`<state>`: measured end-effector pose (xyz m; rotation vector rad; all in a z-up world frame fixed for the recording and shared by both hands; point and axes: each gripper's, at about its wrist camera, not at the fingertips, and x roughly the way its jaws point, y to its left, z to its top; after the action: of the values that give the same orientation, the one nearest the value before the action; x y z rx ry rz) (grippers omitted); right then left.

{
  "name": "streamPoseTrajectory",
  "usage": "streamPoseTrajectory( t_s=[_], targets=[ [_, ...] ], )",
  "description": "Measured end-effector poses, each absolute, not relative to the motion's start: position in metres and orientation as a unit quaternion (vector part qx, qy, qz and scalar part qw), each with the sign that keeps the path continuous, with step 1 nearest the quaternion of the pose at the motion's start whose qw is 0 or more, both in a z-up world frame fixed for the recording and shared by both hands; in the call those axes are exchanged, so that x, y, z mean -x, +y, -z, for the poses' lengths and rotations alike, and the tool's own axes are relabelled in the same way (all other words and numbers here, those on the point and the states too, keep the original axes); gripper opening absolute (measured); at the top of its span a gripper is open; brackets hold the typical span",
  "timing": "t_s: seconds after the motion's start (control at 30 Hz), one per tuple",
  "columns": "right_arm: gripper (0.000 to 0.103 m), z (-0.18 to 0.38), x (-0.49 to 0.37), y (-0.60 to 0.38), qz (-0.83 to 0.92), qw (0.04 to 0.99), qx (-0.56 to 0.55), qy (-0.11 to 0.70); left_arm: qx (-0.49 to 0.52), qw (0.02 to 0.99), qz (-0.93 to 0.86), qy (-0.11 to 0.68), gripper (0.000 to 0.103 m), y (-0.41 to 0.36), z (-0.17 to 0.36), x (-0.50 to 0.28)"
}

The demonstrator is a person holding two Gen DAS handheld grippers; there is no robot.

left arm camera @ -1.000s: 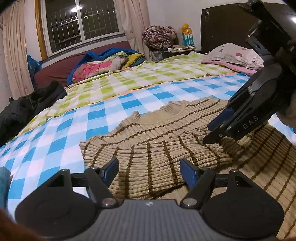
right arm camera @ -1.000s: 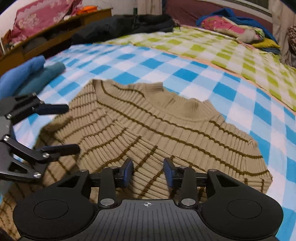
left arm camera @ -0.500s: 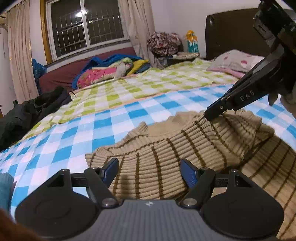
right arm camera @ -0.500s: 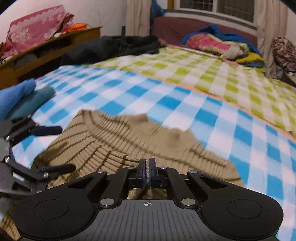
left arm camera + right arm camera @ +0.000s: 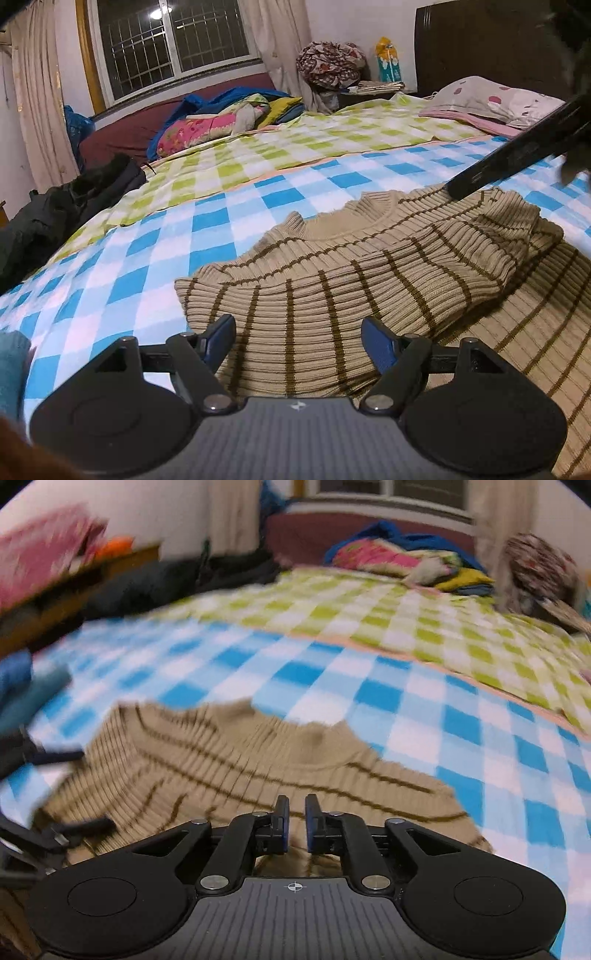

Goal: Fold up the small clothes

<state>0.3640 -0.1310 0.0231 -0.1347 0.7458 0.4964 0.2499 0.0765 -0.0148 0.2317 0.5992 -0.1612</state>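
Observation:
A tan ribbed sweater with brown stripes (image 5: pixel 369 273) lies on the blue checked bedspread (image 5: pixel 110 280), its sleeve folded across the chest. My left gripper (image 5: pixel 297 338) is open and empty, its fingers straddling the sweater's near fold. My right gripper (image 5: pixel 294 823) hovers over the sweater (image 5: pixel 221 760) below the collar, its jaws a narrow gap apart with nothing seen between them. In the left wrist view the right gripper (image 5: pixel 458 190) reaches down to the sweater's right shoulder. The right wrist view is blurred by motion.
A green checked sheet (image 5: pixel 295 144) covers the far half of the bed. A pillow (image 5: pixel 491 98) lies at the headboard, colourful clothes (image 5: pixel 221 118) by the window, a black jacket (image 5: pixel 66 199) at the left edge, a blue garment (image 5: pixel 26 686) nearby.
My right gripper closed near the sweater, then opened a little and shifted toward the right shoulder. The sweater's right side has bunched up. My left gripper stayed open over the near fold.

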Motion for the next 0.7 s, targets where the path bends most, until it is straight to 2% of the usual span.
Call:
streamPoseTrajectory(
  t_s=[0.1, 0.2, 0.4, 0.7],
  targets=[
    [0.018, -0.03, -0.35, -0.167, -0.217, 0.906, 0.009, 0.364, -0.112, 0.946, 0.077, 0.294, 0.08, 0.075, 0.015, -0.251],
    [0.031, -0.023, -0.34, -0.198, -0.184, 0.907, -0.018, 0.378, -0.114, 0.945, 0.076, 0.297, 0.08, 0.074, 0.014, -0.251],
    [0.034, -0.001, -0.338, -0.229, -0.152, 0.898, -0.083, 0.406, -0.126, 0.943, 0.07, 0.299, 0.08, 0.069, 0.014, -0.252],
    [0.035, -0.002, -0.336, -0.234, -0.16, 0.894, -0.132, 0.398, -0.126, 0.944, 0.069, 0.299, 0.08, 0.068, 0.015, -0.253]
  ],
)
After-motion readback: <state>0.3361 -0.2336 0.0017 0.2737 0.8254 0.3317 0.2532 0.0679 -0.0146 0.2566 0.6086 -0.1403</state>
